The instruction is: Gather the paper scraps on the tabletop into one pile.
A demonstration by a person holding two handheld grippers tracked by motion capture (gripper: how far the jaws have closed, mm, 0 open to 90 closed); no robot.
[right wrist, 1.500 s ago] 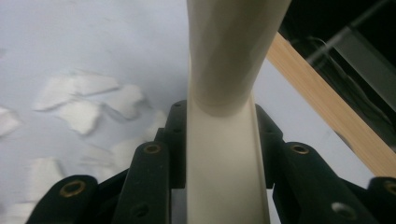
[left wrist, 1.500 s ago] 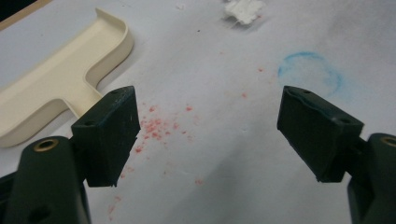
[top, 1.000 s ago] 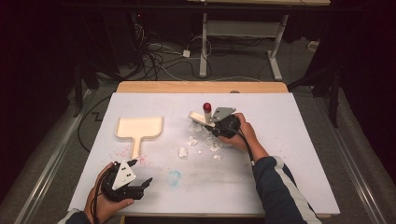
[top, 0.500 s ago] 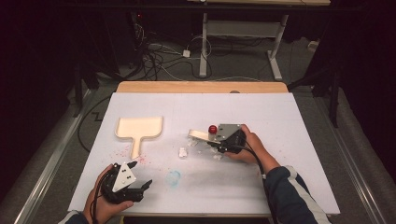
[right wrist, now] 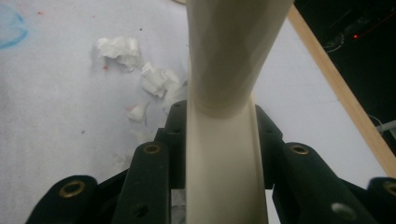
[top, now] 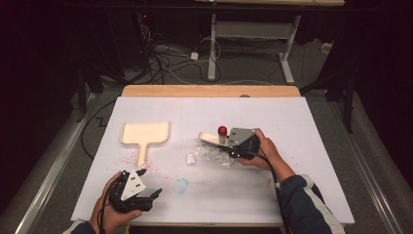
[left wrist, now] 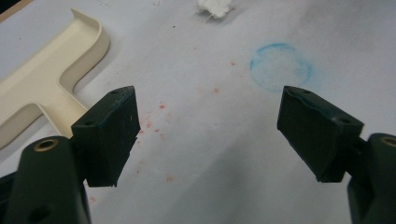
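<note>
**Brush held over paper scraps, dustpan waiting at the left**

A cream plastic hand brush (top: 210, 138) with a red knob is gripped by its handle (right wrist: 223, 154) in the closed right tool (top: 228, 144), just above the crumpled white paper scraps (top: 209, 153) near the middle of the white bench (top: 302, 146). The cream plastic dustpan (top: 145, 134) is seen lying flat, well apart to the left. The left tool (left wrist: 208, 133) is held wide open and empty near the front edge, beside a faint blue ring mark (left wrist: 280, 66).
</note>
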